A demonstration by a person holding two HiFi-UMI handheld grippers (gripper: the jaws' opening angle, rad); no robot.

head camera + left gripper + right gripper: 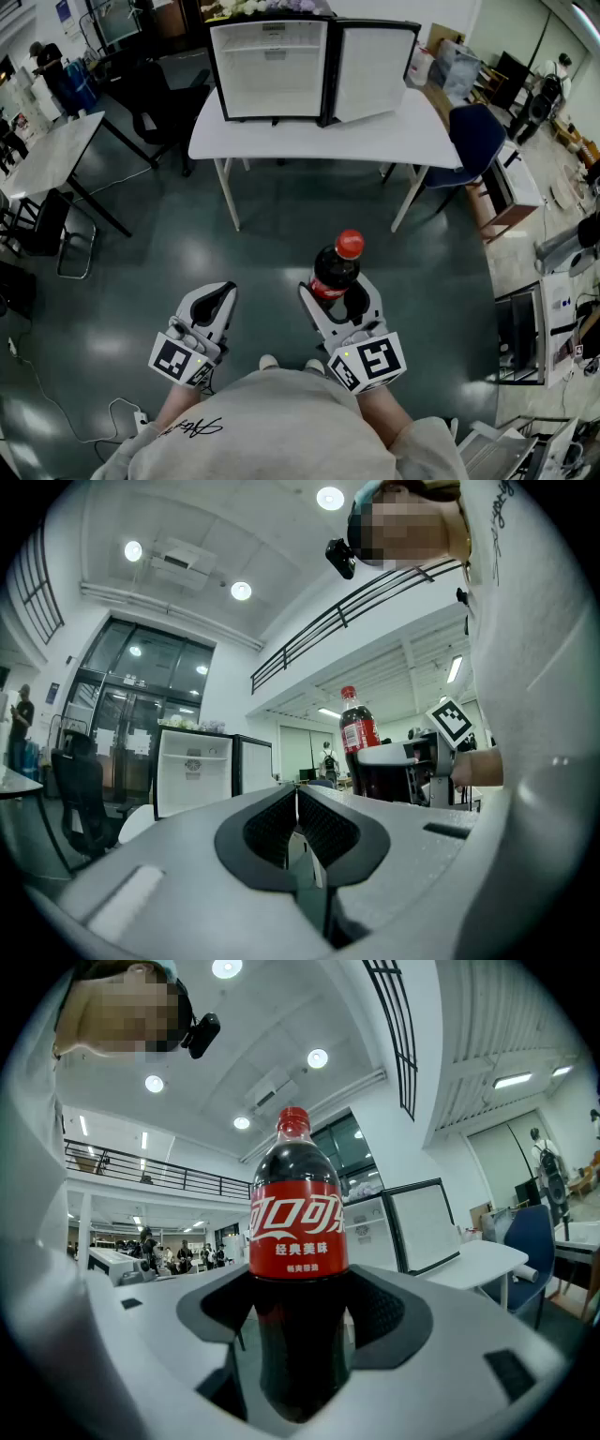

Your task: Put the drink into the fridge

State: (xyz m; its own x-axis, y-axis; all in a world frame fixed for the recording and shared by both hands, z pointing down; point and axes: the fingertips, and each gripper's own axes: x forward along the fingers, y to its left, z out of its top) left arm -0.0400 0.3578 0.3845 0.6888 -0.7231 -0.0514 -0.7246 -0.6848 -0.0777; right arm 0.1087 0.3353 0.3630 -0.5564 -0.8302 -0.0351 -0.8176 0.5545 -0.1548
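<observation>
Drink (336, 267) upright, long axis vertical, gripped low by right claw (339, 298), jaws wide around it. Left claw (217, 298) closed, empty. Fridge (270, 70) on worktop (375, 139), door open, near 11 o'clock of drink, well apart.

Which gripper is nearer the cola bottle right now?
Right. The right gripper is clamped on the bottle, holding it upright. The left gripper sits apart to the bottle's left, shut and empty.
</observation>
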